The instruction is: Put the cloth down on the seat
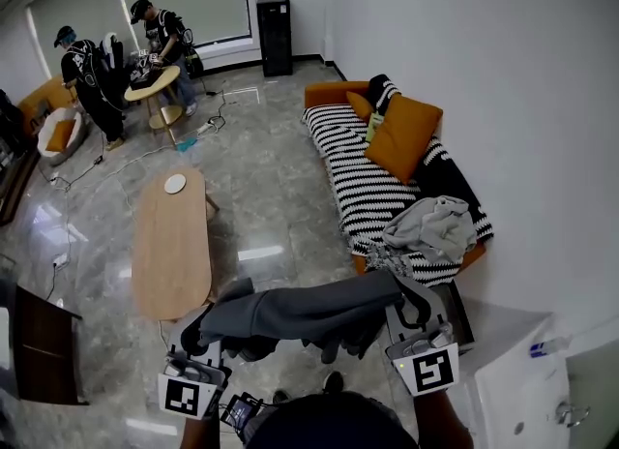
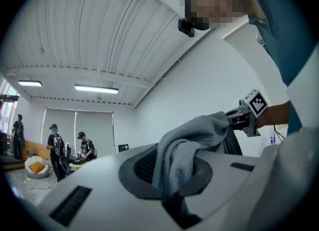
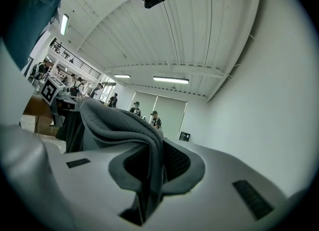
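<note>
Wooden coffee table left of centre, its long edge parallel to the sofa front. Left gripper: jaws pressed tight, pinching one end of the grey cloth. Cloth hangs stretched in the air between both grippers, over the floor, short of the sofa's near end, not on the seat. Right gripper: jaws nipped on the other end. An open floor strip runs between table and striped sofa. Seat has orange cushions at the far end, a crumpled pale garment at the near edge, bare stripes between. White cabinet is just right of the right gripper.
</note>
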Demonstrator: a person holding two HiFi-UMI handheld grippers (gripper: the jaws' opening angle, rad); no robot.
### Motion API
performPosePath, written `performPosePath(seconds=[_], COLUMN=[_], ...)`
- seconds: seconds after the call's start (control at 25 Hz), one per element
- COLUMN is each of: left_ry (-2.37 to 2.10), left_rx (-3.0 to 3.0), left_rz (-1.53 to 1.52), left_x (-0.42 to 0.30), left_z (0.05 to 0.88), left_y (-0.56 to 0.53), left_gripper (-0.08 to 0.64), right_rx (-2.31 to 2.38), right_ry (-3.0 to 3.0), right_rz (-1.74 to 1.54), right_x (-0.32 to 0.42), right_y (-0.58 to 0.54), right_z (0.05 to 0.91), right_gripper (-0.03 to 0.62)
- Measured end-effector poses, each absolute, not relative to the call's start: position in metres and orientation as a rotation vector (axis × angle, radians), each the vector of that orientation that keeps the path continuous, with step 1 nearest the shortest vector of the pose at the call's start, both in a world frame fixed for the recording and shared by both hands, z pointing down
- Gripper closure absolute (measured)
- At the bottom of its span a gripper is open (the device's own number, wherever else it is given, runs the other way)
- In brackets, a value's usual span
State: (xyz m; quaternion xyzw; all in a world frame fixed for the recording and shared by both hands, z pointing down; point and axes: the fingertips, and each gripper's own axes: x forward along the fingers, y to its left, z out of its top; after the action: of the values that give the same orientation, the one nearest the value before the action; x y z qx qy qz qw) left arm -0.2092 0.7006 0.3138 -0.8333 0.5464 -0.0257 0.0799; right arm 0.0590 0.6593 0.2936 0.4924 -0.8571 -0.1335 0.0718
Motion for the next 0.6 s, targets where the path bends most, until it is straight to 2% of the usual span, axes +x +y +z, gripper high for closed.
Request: performPosePath(seconds=[0.32,0.6], left_ry=[1.682,1.649], left_rx=[-2.450,-2.478], left_rz=[-0.105,-0.108], left_x=[-0.182,-0.191], left_z=[0.315,0.314], left_y=[0.690,0.674], left_gripper=[0.543,0.543], right_rx=[1.442,1.482], right_ry=[-2.623,-2.588], right_rz=[-0.397,-0.368], right_x=[0.084,0.078], right_y=[0.637,0.628], right_z=[0.297,0.298], right_gripper=[0.548,0.548])
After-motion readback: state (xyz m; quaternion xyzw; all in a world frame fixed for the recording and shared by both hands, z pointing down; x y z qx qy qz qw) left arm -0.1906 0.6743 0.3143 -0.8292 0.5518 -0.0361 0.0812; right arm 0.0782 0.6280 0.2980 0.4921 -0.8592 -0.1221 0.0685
